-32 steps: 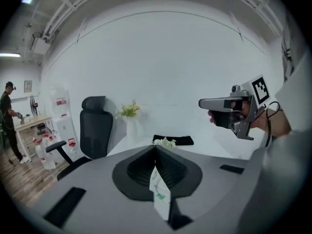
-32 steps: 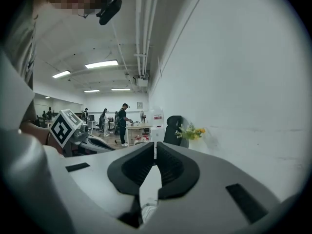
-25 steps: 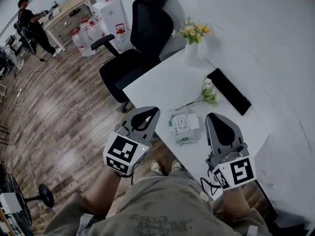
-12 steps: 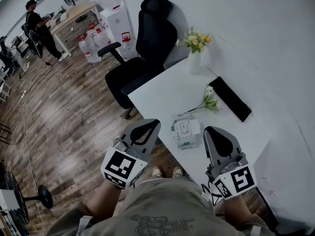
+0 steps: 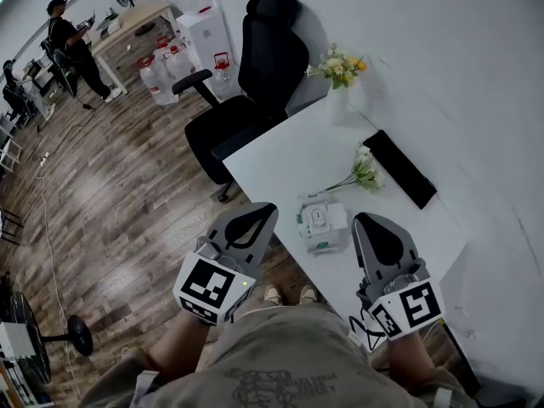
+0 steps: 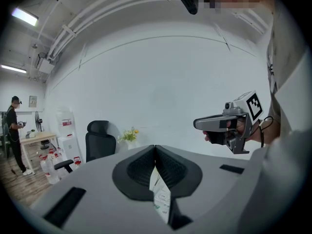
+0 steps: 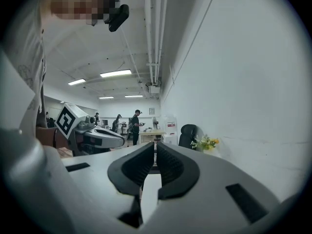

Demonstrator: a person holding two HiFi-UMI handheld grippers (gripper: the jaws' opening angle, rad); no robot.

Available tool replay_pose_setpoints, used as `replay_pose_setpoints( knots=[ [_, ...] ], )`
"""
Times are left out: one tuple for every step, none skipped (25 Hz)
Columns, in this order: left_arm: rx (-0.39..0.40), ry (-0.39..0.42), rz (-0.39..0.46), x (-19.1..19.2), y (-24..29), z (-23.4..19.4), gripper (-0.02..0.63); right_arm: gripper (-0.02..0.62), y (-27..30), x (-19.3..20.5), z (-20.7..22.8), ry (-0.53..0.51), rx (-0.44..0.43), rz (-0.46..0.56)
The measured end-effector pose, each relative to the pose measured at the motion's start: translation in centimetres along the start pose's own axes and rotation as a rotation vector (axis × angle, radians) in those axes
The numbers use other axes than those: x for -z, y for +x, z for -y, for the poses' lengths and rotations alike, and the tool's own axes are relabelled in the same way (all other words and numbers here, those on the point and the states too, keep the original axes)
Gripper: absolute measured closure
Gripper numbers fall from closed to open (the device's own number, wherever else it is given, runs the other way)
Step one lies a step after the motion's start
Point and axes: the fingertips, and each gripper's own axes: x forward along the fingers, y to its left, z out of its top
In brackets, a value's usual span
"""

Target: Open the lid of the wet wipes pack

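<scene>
The wet wipes pack (image 5: 321, 225), white with green print and a white lid on top, lies on the white table (image 5: 280, 155) near its front edge. My left gripper (image 5: 270, 208) hangs just left of the pack, off the table's edge, jaws shut and empty. To the pack's right my right gripper (image 5: 360, 219) is also shut with nothing in it. In the left gripper view the shut left gripper (image 6: 155, 146) points over the pack (image 6: 161, 199), which shows below its tips. The right gripper view shows the shut right gripper (image 7: 155, 144) and the left gripper (image 7: 95, 134) beside it.
A loose flower sprig (image 5: 361, 170) and a flat black slab (image 5: 399, 170) lie behind the pack. A vase of flowers (image 5: 340, 79) stands at the table's far corner by the wall. A black office chair (image 5: 255, 75) is beyond the table; a person (image 5: 68, 32) stands far back.
The left gripper has lifted a little beside the pack. The right gripper has stayed put. Both stay shut, and the pack lies where it was.
</scene>
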Motion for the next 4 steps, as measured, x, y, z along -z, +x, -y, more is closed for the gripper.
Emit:
replay_pose_setpoints(
  knots=[
    [0.000, -0.003, 0.001, -0.10, 0.04, 0.01, 0.589, 0.555, -0.01, 0.05, 0.12, 0.002, 0.002, -0.001],
    [0.000, -0.002, 0.001, -0.16, 0.06, 0.01, 0.589, 0.555, -0.02, 0.11, 0.23, 0.004, 0.005, -0.003],
    [0.001, 0.002, 0.001, -0.18, 0.06, -0.01, 0.589, 0.555, -0.04, 0.16, 0.32, 0.006, 0.007, -0.004],
    [0.002, 0.006, 0.000, -0.20, 0.06, -0.03, 0.589, 0.555, -0.06, 0.20, 0.41, 0.008, 0.009, -0.005]
  ],
)
